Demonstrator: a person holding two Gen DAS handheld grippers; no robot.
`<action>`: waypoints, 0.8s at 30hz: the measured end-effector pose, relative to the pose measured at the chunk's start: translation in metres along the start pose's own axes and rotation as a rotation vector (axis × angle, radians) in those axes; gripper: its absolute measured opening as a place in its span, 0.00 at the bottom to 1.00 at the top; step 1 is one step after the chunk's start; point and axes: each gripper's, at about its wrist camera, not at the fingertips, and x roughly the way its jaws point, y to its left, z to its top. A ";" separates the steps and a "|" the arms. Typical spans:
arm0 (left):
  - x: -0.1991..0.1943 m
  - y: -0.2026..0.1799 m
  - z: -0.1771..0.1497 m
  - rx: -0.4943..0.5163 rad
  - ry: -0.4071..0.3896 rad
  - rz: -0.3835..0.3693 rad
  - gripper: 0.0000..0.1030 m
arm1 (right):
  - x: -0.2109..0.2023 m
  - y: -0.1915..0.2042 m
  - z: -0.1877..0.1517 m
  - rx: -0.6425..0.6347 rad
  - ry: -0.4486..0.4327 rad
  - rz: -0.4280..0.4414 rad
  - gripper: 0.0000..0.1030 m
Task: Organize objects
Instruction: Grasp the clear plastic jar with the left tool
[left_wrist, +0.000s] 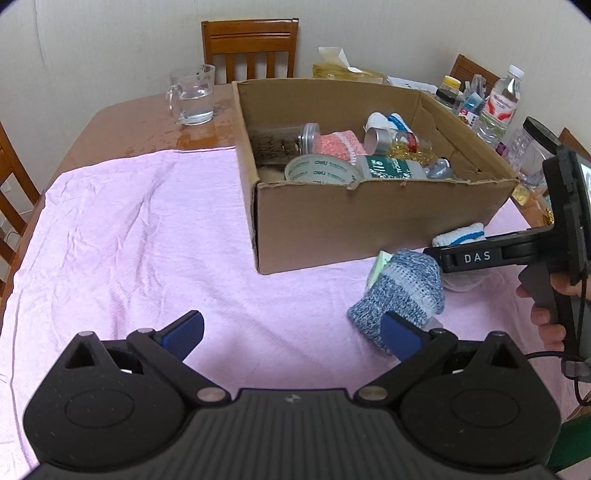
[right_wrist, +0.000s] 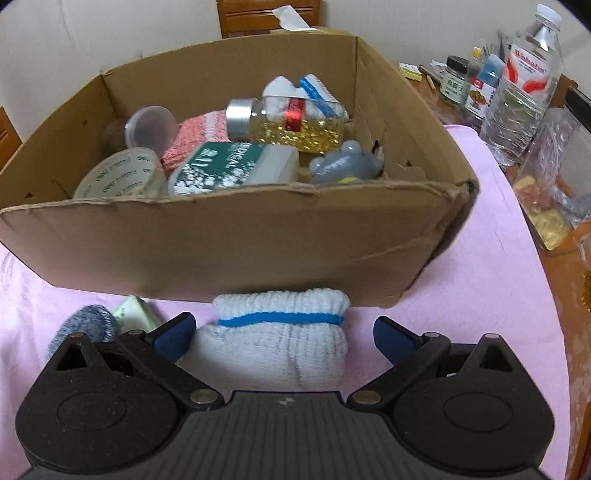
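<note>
Socks lie on the pink cloth (left_wrist: 129, 229) before the cardboard box (right_wrist: 236, 236): white rolled sock (right_wrist: 280, 343) between the spread fingers of the right gripper (right_wrist: 284, 341), ungrasped; blue knit sock (left_wrist: 400, 291) beside the left gripper (left_wrist: 291, 336), also agape, empty.

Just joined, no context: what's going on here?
A person with two handheld grippers is clearing items off a pink cloth into a cardboard box. The right gripper is open around a white sock roll lying against the box front. The left gripper is open, one pad touching a blue sock. Neither is gripped yet. The box already holds several items.
</note>
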 end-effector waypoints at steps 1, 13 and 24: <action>0.000 0.000 0.000 0.003 0.000 -0.001 0.98 | -0.001 -0.002 -0.001 -0.002 0.002 -0.001 1.00; 0.003 -0.010 0.004 0.068 0.003 -0.049 0.98 | -0.013 -0.040 -0.023 0.021 0.046 -0.072 1.00; 0.004 -0.036 0.002 0.172 -0.001 -0.163 0.98 | -0.038 -0.049 -0.047 -0.018 0.042 -0.020 1.00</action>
